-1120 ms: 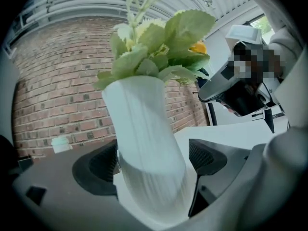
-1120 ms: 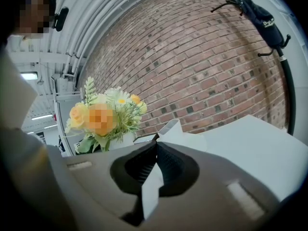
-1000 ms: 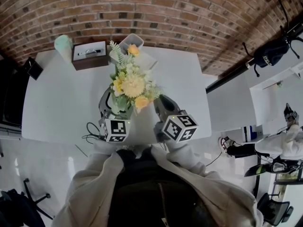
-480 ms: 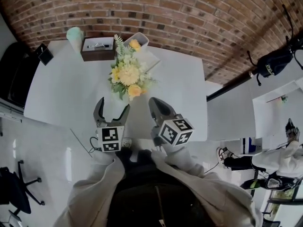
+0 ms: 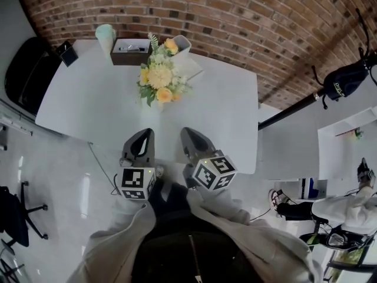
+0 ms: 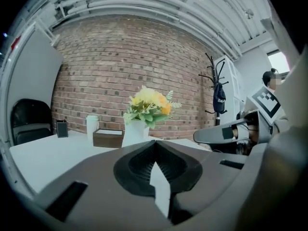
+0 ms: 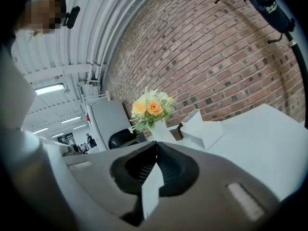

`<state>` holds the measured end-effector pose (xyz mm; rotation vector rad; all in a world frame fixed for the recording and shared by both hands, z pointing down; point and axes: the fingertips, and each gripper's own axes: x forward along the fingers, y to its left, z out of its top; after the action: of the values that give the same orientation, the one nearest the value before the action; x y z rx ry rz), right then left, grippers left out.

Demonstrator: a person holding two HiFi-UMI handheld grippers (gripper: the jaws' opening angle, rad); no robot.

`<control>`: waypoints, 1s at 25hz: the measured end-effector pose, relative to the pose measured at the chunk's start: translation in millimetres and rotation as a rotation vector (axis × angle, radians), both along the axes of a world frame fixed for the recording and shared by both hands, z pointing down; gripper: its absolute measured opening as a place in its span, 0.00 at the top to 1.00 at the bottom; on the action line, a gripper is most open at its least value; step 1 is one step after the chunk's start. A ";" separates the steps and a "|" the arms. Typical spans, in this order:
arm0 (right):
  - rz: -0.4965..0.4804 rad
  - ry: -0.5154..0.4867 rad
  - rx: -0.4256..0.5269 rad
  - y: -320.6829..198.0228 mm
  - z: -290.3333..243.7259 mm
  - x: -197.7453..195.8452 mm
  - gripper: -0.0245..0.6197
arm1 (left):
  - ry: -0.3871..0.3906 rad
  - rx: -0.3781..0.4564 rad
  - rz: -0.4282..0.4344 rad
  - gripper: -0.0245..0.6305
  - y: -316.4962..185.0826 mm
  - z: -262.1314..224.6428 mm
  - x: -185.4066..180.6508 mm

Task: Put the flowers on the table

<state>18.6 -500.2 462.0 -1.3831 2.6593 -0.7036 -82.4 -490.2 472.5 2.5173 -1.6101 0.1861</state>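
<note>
The yellow and orange flowers (image 5: 159, 78) stand upright in a white vase (image 6: 134, 134) on the white table (image 5: 88, 99), toward its far side. Both grippers hang at the near table edge, well short of the bouquet. My left gripper (image 5: 143, 135) has just been closing and is now shut, its tips meeting with nothing between them. My right gripper (image 5: 187, 134) is also shut and empty, a little to the right. In the left gripper view the flowers (image 6: 147, 105) rise straight beyond the closed left gripper (image 6: 155, 143). The right gripper view shows the flowers (image 7: 151, 107) beyond the right gripper (image 7: 155, 146).
Behind the bouquet sit a brown box (image 5: 131, 50), a pale cup (image 5: 106, 34), an open white box (image 5: 179, 43) and a small dark frame (image 5: 69, 53). A black chair (image 5: 26, 69) stands at the left. A brick wall runs behind; a coat rack with a bag (image 5: 344, 78) is at the right.
Both grippers drew back from the bouquet to the near table edge. The left gripper, open beside the vase earlier, is now shut. The flowers stay standing on the table.
</note>
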 end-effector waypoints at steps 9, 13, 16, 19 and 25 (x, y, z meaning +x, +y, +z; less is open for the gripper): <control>-0.077 0.028 0.055 48.5 -2.1 13.5 0.96 | 0.021 -0.021 0.073 0.96 48.7 1.2 45.0; -0.103 0.040 0.042 65.9 7.2 19.0 0.96 | 0.049 -0.038 0.048 0.96 63.5 6.3 45.8; -0.114 0.053 0.043 74.5 10.6 22.2 0.96 | 0.056 -0.040 0.035 0.96 73.7 9.8 47.1; -0.118 0.054 0.038 80.8 12.9 25.0 0.96 | 0.052 -0.048 0.029 0.96 81.1 13.7 48.1; -0.123 0.059 0.036 85.5 15.8 28.0 0.96 | 0.071 -0.061 0.033 0.96 86.6 19.1 53.5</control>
<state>46.5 -414.7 477.8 -1.2598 2.8084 -0.6310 -28.9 -403.6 491.6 2.4774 -1.5138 0.1461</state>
